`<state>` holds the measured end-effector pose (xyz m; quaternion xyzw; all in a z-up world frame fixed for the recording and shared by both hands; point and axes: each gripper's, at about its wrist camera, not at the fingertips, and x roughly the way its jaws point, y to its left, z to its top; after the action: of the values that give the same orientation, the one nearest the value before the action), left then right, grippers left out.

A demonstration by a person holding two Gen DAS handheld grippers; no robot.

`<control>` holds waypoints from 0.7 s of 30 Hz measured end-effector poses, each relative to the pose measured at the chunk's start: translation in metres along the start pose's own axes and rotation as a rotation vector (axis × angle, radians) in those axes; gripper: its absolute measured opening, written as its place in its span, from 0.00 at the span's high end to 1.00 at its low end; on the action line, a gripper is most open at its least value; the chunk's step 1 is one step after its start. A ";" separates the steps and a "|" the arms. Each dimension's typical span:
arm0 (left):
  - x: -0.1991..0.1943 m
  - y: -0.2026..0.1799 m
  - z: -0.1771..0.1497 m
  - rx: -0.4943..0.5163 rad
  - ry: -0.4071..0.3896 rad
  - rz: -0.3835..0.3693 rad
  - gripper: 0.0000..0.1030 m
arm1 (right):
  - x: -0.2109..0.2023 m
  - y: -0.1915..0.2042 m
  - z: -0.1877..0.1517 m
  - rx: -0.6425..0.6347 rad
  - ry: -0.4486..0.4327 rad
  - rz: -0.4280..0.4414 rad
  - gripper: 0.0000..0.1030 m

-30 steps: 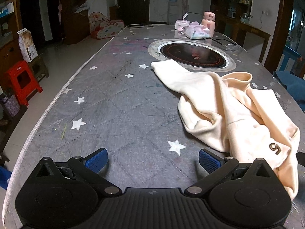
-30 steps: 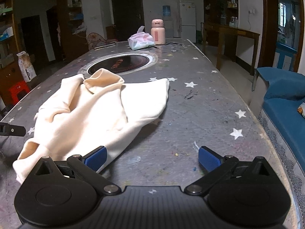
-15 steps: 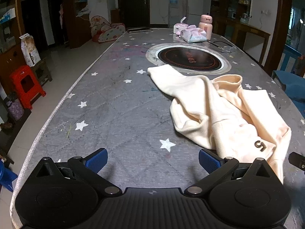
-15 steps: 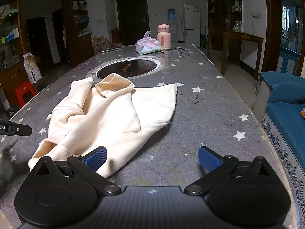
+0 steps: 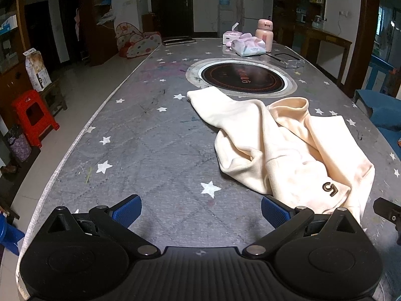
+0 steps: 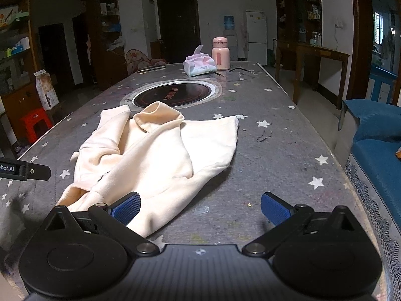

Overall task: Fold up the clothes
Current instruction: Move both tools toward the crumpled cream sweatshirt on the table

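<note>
Left gripper [image 5: 201, 208] hovers with jaws spread and empty, the cream sweatshirt [image 5: 283, 145] lying ahead and to its right on the star-print table [image 5: 140, 135]. Right gripper [image 6: 200, 207], likewise spread and empty, is nearer: its left finger sits over the hem. The sweatshirt (crumpled, collar up, one sleeve flung out) runs lengthwise toward the round cooktop [image 5: 241, 76].

White walls enclose a dim room with a pale tiled floor [image 5: 82, 85]. Far off stand a dark door [image 6: 178, 27], a white fridge [image 6: 255, 36] and a water dispenser [image 6: 228, 25]. Dark wooden shelving [image 6: 105, 37] lines the left; a red stool [image 5: 33, 115] sits there, a blue sofa [image 6: 376, 145] right.
</note>
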<state>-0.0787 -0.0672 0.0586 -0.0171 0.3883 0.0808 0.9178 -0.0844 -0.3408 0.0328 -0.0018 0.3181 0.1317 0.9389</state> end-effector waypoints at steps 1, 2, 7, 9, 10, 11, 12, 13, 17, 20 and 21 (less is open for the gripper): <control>0.000 0.000 0.000 0.001 0.001 -0.001 0.00 | 0.000 0.001 0.000 -0.001 0.000 0.003 0.00; 0.001 -0.001 0.001 0.001 0.001 -0.003 0.00 | -0.001 0.001 0.000 -0.003 0.000 0.005 0.00; 0.002 -0.001 0.002 -0.001 0.001 -0.012 0.00 | -0.001 0.005 0.001 -0.012 0.001 0.016 0.00; 0.002 -0.002 0.003 0.001 0.000 -0.015 0.00 | -0.001 0.006 0.001 -0.015 0.002 0.020 0.00; 0.002 -0.003 0.004 0.003 -0.001 -0.017 0.00 | -0.001 0.007 0.002 -0.017 0.003 0.022 0.00; 0.003 -0.004 0.004 0.003 0.002 -0.019 0.00 | -0.001 0.008 0.002 -0.019 0.004 0.023 0.00; 0.003 -0.004 0.004 0.004 0.005 -0.022 0.00 | 0.000 0.009 0.002 -0.022 0.006 0.024 0.00; 0.004 -0.006 0.004 0.006 0.007 -0.025 0.00 | 0.000 0.010 0.002 -0.025 0.007 0.025 0.00; 0.005 -0.010 0.004 0.014 0.009 -0.034 0.00 | 0.000 0.012 0.003 -0.026 0.010 0.024 0.00; 0.007 -0.014 0.004 0.022 0.014 -0.039 0.00 | 0.001 0.013 0.004 -0.023 0.018 0.019 0.00; 0.007 -0.015 0.004 0.025 0.015 -0.039 0.00 | 0.002 0.013 0.004 -0.021 0.021 0.019 0.00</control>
<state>-0.0684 -0.0805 0.0557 -0.0140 0.3959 0.0577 0.9164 -0.0839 -0.3277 0.0358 -0.0099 0.3265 0.1438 0.9342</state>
